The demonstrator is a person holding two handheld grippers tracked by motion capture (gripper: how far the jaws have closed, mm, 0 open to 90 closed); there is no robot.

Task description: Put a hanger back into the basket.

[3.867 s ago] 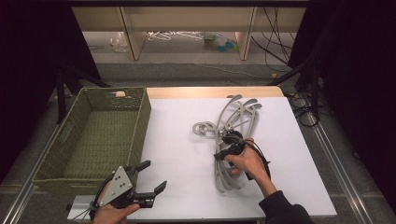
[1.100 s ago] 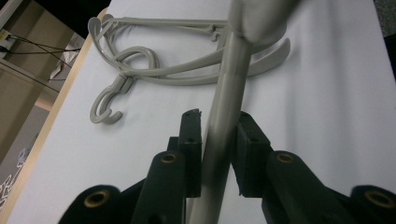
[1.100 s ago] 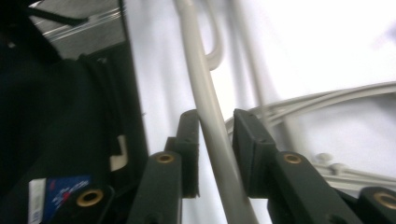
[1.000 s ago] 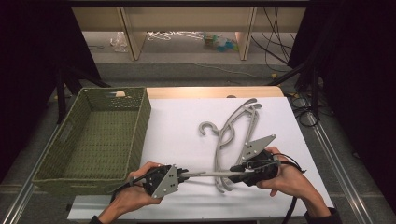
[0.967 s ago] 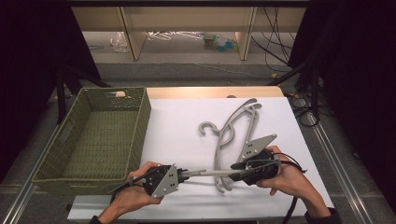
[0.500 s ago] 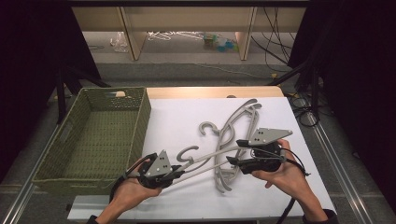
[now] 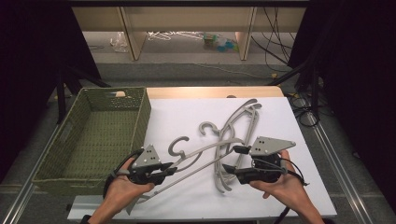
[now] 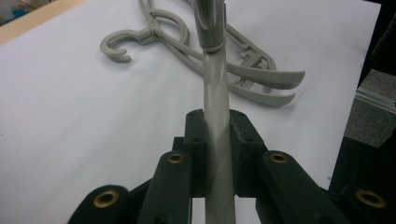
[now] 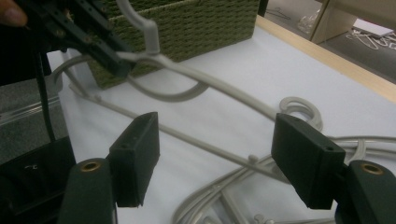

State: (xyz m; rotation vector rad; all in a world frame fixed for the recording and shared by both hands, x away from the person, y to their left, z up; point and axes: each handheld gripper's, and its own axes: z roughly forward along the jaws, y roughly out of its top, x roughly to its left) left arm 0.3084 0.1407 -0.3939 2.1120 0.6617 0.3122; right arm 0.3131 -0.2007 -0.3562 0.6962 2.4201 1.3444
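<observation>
The left gripper (image 7: 169, 167) pinches one arm of a grey plastic coat hanger (image 7: 205, 155), lifted near the white table's (image 7: 187, 112) front edge. The right gripper's (image 7: 232, 158) jaws, just opening, stand spread and empty.

A woven basket (image 7: 98, 135) sits at the table's (image 7: 187, 112) left edge, a heap of hangers (image 7: 238, 126) lies right of centre, and one hanger (image 7: 196, 156), seemingly lifted, slants between them.
</observation>
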